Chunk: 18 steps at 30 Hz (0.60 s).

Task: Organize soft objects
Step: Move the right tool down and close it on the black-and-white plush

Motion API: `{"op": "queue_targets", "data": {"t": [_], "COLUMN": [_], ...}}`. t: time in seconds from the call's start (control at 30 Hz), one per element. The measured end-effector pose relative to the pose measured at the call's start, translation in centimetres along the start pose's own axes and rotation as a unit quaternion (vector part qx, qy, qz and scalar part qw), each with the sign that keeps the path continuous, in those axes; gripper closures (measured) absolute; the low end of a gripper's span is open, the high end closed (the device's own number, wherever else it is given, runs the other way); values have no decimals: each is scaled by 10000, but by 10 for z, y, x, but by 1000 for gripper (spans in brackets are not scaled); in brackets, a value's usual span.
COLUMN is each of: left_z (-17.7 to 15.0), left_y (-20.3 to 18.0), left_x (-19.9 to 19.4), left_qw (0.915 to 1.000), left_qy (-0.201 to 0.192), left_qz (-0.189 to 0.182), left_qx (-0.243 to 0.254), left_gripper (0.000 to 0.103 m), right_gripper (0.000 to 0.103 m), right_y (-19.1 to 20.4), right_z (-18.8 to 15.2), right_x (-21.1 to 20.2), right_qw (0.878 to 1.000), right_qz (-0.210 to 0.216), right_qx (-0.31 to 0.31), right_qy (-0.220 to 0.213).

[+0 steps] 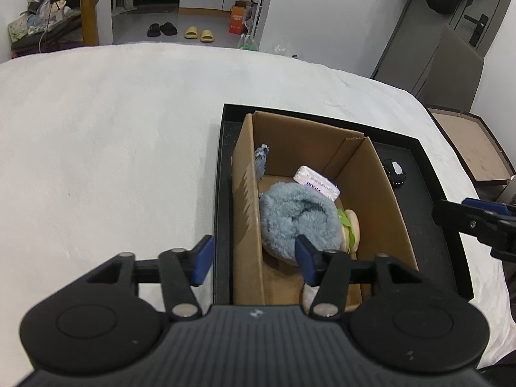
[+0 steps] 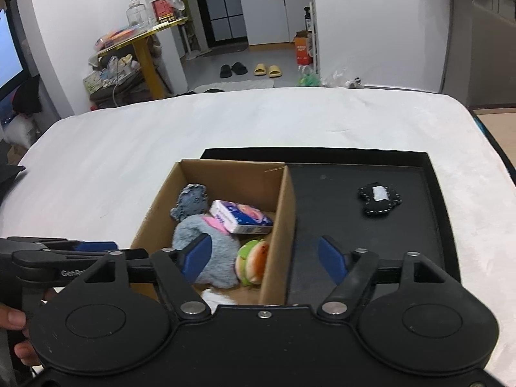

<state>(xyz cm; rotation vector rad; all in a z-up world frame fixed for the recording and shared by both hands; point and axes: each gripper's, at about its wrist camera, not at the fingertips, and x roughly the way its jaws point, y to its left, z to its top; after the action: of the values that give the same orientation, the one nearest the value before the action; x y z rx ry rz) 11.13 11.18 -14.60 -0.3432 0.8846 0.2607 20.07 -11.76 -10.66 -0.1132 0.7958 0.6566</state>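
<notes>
Lying beyond the right gripper point(image 2: 269, 259): black felt piece point(image 2: 380, 199); untouched.

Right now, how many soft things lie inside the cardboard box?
4 visible: blue furry plush, burger toy, tissue pack, grey felt piece. Something white near the front may be another.

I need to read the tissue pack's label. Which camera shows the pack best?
The right wrist view: the tissue pack shows its printed top and front face, leaning on the grey plush. The left wrist view shows it smaller, farther off, partly behind that plush.
</notes>
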Motion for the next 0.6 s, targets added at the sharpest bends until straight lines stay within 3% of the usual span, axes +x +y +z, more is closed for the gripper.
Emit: {"op": "queue_targets", "data": {"t": [0.17, 0.6], "left_z": [3, 7], "left_y": [-5, -13], "left_x": [1, 12], "left_qw": [10000, 9996], "left_qy": [-7, 61], "left_qz": [80, 273], "left_qx": [38, 33], "left_gripper": [39, 36], "right_gripper": [24, 21], "right_y": [-11, -38], "right_z": [-1, -7], "right_x": [3, 14], "right_qw": [9999, 9989], "right_qz": [-123, -291], "right_qx": [95, 353], "right_qy": [-29, -105]}}
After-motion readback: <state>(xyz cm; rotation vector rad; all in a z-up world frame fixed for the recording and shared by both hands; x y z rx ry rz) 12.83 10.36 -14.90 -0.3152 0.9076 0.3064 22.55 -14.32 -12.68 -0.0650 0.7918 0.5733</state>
